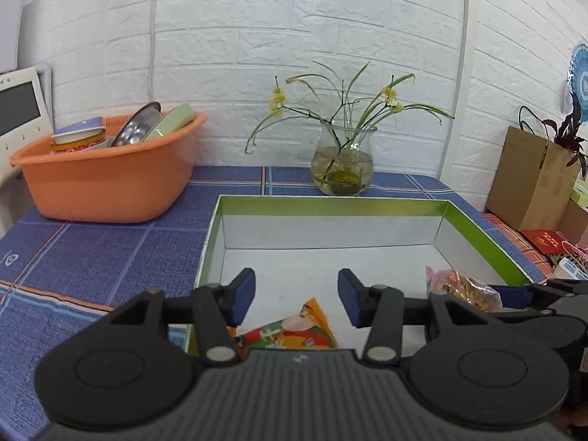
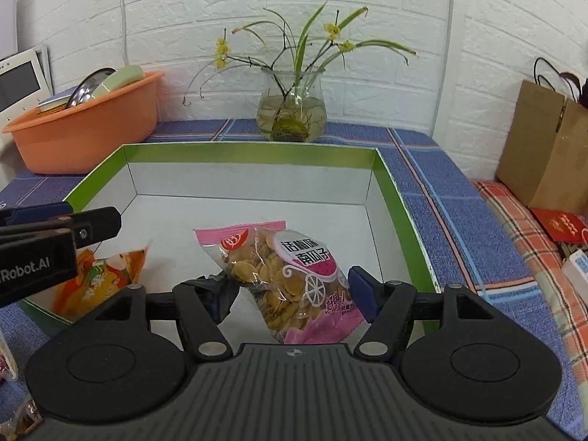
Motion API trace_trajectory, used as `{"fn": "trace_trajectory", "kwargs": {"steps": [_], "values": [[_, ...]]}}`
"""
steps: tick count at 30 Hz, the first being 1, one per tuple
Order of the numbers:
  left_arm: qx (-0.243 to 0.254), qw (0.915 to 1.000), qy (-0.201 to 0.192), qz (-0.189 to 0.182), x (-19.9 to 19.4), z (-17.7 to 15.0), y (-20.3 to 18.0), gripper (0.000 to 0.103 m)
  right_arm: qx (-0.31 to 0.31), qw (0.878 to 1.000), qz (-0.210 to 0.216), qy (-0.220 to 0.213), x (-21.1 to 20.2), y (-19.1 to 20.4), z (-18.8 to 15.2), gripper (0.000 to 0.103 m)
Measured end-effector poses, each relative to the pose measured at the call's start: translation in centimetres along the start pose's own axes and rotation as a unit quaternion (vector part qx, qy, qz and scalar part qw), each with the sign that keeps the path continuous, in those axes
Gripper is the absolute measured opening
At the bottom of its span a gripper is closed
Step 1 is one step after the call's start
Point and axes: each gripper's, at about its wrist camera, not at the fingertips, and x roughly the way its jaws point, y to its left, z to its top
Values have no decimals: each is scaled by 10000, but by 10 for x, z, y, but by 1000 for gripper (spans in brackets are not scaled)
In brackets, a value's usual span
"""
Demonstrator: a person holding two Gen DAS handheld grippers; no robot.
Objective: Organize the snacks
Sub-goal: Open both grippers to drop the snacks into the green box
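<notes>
A shallow box with a green rim (image 1: 330,205) (image 2: 250,154) and a white floor lies on the blue checked tablecloth. An orange snack packet (image 1: 294,330) (image 2: 99,279) rests on the box floor near its front left corner. My left gripper (image 1: 296,296) hovers over it, open, its blue pads clear of the packet. My right gripper (image 2: 290,290) is shut on a pink and clear packet of pumpkin seeds (image 2: 279,275) (image 1: 463,290), held above the box floor on the right side. The left gripper's fingers (image 2: 95,226) show from the side in the right wrist view.
An orange basin (image 1: 106,180) of dishes stands at the back left, a glass vase (image 1: 343,165) with flowers behind the box. A brown paper bag (image 2: 544,154) and red envelope (image 2: 562,224) sit to the right. More snack packets (image 2: 14,397) lie at the front left.
</notes>
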Motion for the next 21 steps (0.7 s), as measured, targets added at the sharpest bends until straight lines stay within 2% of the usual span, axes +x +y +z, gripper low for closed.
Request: {"fn": "trace_trajectory", "kwargs": {"steps": [3, 6, 12, 16, 18, 21], "values": [[25, 10000, -10, 21, -2, 2, 1, 55, 0, 9999, 60, -157, -7, -1, 1, 103], [43, 9999, -84, 76, -9, 5, 4, 56, 86, 9991, 245, -329, -18, -5, 4, 103], [151, 9990, -354, 241, -50, 16, 16, 62, 463, 9938, 654, -767, -64, -26, 0, 103], [384, 9980, -390, 307, -94, 9, 34, 66, 492, 9889, 1047, -929, -104, -40, -20, 103], [472, 9966, -416, 525, -117, -3, 45, 67, 439, 9889, 1072, -933, -118, -45, -35, 103], [277, 9948, -507, 834, -146, -28, 65, 71, 408, 9903, 1052, -813, -130, -50, -64, 103]]}}
